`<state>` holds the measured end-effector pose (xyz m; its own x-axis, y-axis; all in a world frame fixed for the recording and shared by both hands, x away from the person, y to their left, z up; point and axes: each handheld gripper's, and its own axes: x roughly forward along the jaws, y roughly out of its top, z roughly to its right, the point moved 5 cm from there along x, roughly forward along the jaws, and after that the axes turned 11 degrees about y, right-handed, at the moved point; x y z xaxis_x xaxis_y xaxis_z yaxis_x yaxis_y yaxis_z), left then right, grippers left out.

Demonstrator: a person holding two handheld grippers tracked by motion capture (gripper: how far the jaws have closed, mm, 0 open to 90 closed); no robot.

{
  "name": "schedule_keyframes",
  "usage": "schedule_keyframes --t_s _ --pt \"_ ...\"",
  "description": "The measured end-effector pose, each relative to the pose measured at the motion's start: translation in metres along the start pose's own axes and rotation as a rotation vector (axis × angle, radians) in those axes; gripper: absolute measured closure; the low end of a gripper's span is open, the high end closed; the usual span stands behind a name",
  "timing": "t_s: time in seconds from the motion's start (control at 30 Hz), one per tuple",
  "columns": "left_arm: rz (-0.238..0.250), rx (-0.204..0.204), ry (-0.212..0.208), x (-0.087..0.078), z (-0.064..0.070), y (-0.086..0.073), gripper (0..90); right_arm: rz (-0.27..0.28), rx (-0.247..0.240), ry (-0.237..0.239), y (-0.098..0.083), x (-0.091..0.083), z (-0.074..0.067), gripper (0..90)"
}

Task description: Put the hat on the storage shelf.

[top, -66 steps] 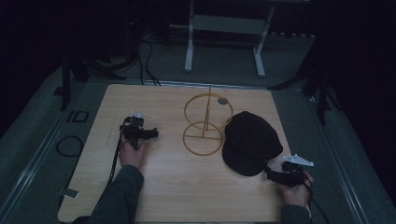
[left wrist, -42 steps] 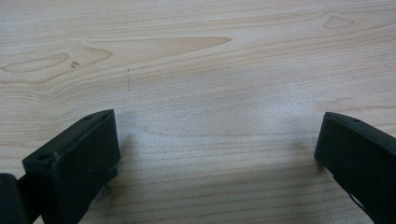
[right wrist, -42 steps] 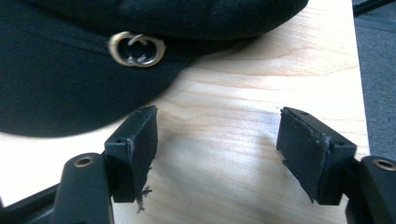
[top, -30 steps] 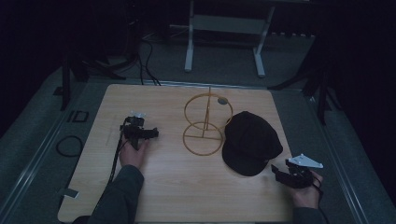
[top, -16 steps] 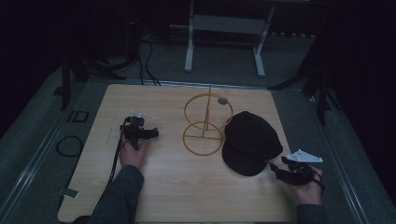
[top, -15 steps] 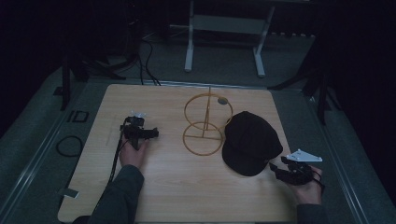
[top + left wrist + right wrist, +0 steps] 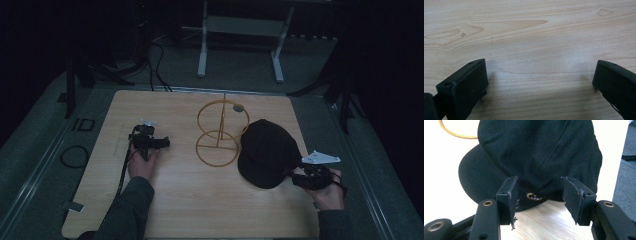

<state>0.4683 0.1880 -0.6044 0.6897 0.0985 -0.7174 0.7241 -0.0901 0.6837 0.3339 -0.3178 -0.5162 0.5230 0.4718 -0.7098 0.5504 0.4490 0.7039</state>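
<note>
Wide bare table [image 7: 200, 200] across the middle and front, easy passage there. The wire stand [image 7: 218, 135] rises at centre, with the black cap [image 7: 265, 150] touching its base ring, blocking the right side. Right gripper [image 7: 537, 192] spreads at the cap's edge; left gripper [image 7: 539, 75] gapes over bare wood.

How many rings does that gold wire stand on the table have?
2. The upper ring stands upright on the post, toward the table's far edge; the lower ring lies flat as the base, just left of the black cap.
</note>
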Motion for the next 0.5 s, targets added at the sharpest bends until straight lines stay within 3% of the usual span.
schedule_keyframes --t_s 0.5 --pt "0.001 0.0 -0.001 0.0 0.0 0.0 0.0 -0.054 -0.091 0.035 0.023 0.004 -0.009 47.5"
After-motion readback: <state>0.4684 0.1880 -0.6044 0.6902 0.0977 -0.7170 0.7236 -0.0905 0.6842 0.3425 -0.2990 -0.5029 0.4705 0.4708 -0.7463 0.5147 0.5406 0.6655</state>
